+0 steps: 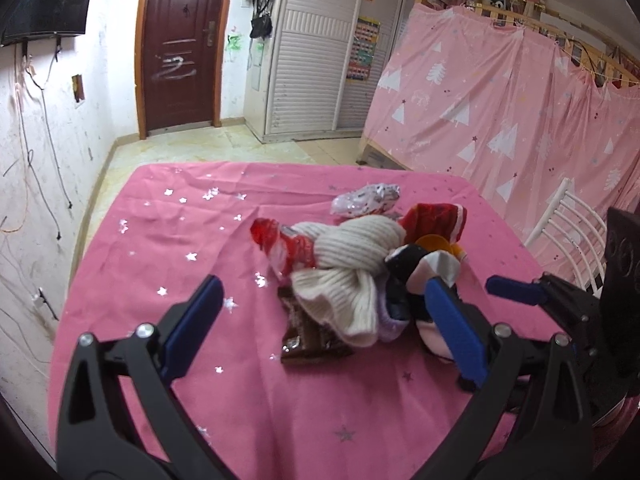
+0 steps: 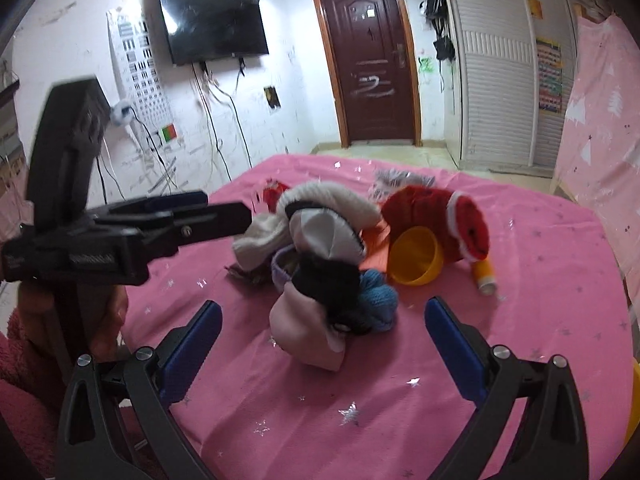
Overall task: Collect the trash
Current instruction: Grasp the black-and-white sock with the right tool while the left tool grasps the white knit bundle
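Note:
A heap of clothes and wrappers lies on the pink star cloth point(image 1: 168, 248). A cream knit hat point(image 1: 352, 272) sits on top. A red wrapper point(image 1: 280, 244) pokes out on its left, a brown wrapper point(image 1: 308, 340) lies under its near edge, and a silver wrapper point(image 1: 364, 200) lies behind. My left gripper point(image 1: 324, 292) is open, with the hat and brown wrapper just ahead between its fingers. My right gripper point(image 2: 324, 312) is open in front of a pink and black sock point(image 2: 308, 336), touching nothing. The red wrapper point(image 2: 276, 194) is mostly hidden in the right wrist view.
A yellow bowl point(image 2: 416, 260), a red knit hat point(image 2: 436, 216), a blue knit piece point(image 2: 378, 296) and a small yellow tube point(image 2: 486, 276) are in the heap. A white chair point(image 1: 568, 232) stands at the table's right. A pink curtain point(image 1: 500, 112) hangs behind it.

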Demonstrator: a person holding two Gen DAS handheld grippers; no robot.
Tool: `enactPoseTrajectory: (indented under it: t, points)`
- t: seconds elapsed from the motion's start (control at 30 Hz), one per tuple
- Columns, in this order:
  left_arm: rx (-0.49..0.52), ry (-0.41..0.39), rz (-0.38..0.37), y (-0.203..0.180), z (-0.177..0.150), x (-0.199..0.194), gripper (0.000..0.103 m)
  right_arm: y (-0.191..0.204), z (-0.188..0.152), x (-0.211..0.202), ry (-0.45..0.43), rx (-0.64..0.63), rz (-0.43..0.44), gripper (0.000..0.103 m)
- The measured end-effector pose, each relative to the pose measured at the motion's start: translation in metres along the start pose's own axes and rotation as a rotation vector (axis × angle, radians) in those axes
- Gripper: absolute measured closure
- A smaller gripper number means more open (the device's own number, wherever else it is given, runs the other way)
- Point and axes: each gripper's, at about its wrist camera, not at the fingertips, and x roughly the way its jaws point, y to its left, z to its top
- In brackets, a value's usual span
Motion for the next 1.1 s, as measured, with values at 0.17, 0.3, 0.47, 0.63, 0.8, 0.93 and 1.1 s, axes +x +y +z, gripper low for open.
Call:
enactPoseTrajectory:
  t: [0.17,0.3,0.47,0.63,0.8,0.93,1.1]
  points:
    - [-0.008,0.005,-0.060,0.000,-0.002,0.006,0.007,-0.001,0.002,0.011,0.040,-0.009,-0.025,0.045]
    - [-0.017,0.026,-0.087,0.001,-0.003,0.012,0.016,-0.001,0.004,0.014,0.043,-0.024,-0.039,0.066]
    - [-0.004,0.036,-0.088,-0.003,-0.004,0.015,0.016,-0.010,0.003,0.008,0.026,0.009,-0.026,0.086]
    - [0.001,0.048,-0.076,-0.008,-0.003,0.025,0.017,-0.024,0.004,-0.006,-0.010,0.059,0.001,0.087]
    - [0.017,0.058,-0.053,-0.014,-0.003,0.032,0.033,-0.039,0.002,-0.023,-0.049,0.108,0.035,0.087]
    - [0.018,0.060,-0.037,-0.014,-0.004,0.034,0.050,-0.046,0.001,-0.034,-0.071,0.114,0.042,0.087]
    - [0.022,0.067,-0.027,-0.014,-0.006,0.035,0.071,-0.059,-0.005,-0.044,-0.087,0.143,0.043,0.087]
